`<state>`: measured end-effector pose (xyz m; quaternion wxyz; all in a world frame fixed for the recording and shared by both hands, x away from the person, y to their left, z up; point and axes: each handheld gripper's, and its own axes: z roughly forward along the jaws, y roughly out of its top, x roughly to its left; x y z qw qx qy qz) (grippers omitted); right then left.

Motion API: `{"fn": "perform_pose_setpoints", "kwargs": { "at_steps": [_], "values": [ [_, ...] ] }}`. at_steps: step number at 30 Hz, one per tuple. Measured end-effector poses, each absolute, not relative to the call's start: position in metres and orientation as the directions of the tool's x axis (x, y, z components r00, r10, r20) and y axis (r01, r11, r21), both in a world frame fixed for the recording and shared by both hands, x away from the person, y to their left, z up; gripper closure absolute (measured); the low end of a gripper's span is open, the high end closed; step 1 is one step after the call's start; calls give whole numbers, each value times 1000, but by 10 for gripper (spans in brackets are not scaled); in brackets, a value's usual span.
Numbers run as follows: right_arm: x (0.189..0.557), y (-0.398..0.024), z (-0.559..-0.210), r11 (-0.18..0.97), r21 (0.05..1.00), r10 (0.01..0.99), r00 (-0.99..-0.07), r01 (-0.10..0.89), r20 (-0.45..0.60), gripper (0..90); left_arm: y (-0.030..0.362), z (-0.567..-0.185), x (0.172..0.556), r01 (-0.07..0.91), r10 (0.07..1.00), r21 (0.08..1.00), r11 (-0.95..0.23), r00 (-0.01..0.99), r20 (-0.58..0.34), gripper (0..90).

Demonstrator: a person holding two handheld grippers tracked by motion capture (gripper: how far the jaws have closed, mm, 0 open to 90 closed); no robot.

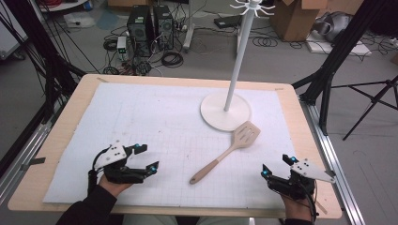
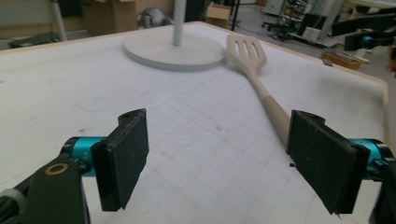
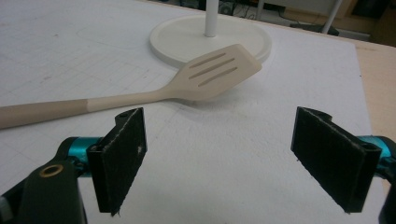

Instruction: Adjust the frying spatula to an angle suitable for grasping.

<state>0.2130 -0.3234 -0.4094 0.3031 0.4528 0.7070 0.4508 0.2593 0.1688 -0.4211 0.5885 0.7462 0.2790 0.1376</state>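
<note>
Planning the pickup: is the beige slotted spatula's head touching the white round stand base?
Cannot tell. In the right gripper view the beige slotted spatula overlaps the white round stand base rim, with no clear gap or contact.

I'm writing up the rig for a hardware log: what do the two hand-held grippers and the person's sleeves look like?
Each hand-held gripper, left and right, has a black body, two flat black rectangular jaw pads on teal mounts, and a pale grey three-cornered plate on top. A brass-coloured ring sits near the left jaw's base in both gripper views. A dark cable trails from each. The left sleeve is dark.
</note>
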Motion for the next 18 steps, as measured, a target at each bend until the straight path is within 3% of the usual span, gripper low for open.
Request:
{"fn": "perform_pose_setpoints", "kwargs": {
  "at_steps": [3,10,18],
  "values": [
    [213,-323,-410,180,912,915,-403,370,-17,167,156,-422,260,256,550,953,-161,825,-129,293],
    [217,-321,-410,187,909,911,-413,372,-19,167,105,-420,274,318,493,920,-229,853,-172,285],
    [219,-320,-411,193,909,908,-419,370,-22,167,55,-428,279,335,479,882,-332,865,-148,330]
  ]
}}
